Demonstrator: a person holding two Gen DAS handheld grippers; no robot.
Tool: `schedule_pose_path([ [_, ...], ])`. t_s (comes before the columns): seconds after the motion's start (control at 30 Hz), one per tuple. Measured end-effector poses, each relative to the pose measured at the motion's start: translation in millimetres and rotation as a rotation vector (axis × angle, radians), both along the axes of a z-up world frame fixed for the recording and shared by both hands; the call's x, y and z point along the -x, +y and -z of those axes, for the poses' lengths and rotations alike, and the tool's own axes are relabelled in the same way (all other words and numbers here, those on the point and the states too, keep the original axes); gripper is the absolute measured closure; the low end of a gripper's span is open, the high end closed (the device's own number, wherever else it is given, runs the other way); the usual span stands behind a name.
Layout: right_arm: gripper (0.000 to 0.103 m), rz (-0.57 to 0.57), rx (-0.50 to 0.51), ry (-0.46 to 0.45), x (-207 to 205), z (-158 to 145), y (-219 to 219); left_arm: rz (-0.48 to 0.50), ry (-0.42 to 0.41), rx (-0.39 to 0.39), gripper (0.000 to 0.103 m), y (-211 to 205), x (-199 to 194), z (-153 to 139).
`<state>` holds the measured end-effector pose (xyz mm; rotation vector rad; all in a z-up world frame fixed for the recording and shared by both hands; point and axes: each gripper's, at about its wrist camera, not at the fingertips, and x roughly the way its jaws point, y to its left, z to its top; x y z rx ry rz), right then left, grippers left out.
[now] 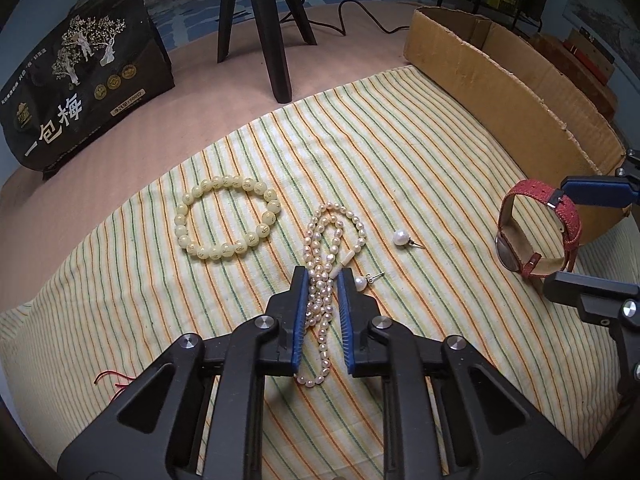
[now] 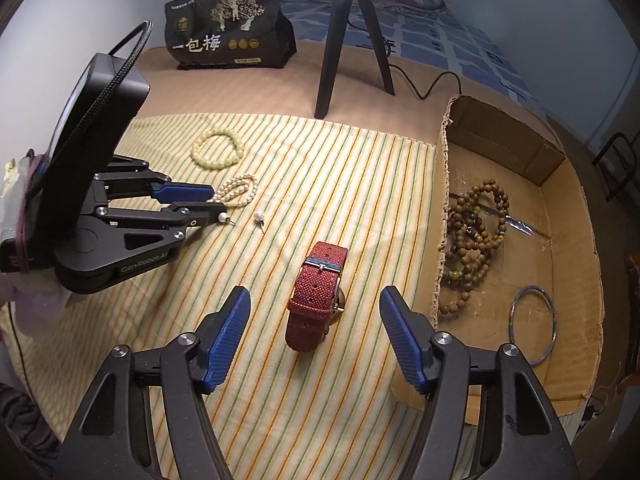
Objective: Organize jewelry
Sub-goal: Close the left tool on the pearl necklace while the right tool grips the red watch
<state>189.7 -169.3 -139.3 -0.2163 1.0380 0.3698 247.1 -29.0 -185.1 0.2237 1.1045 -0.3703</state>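
A pearl necklace [image 1: 320,280] lies doubled on the striped cloth [image 1: 120,280]. My left gripper [image 1: 323,276] straddles it, jaws partly open with a finger on each side. It shows from the side in the right wrist view [image 2: 218,202]. A red-strapped watch [image 2: 318,294] stands on edge on the cloth between the wide-open fingers of my right gripper [image 2: 314,296]; it also shows in the left wrist view [image 1: 536,232]. Two pearl stud earrings [image 1: 402,238] [image 1: 362,282] lie right of the necklace. A pale yellow bead bracelet [image 1: 226,218] lies to its left.
An open cardboard box [image 2: 560,184] at the cloth's right edge holds brown wooden bead strands [image 2: 476,236] and a metal bangle [image 2: 534,324]. A black tripod [image 2: 352,40] and a dark snack bag [image 2: 228,28] stand behind the cloth. A red thread [image 1: 114,378] lies near the left.
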Motion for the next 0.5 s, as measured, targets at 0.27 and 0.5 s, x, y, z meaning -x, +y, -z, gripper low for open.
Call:
schedule_pose_path([
  [0.27, 0.069, -0.012, 0.042, 0.012, -3, 9, 10, -0.017, 0.003, 0.027, 0.098, 4, 2, -1],
  [0.5, 0.084, -0.018, 0.019, 0.011, -3, 9, 8, -0.043, 0.014, 0.052, 0.098, 10, 5, -6],
])
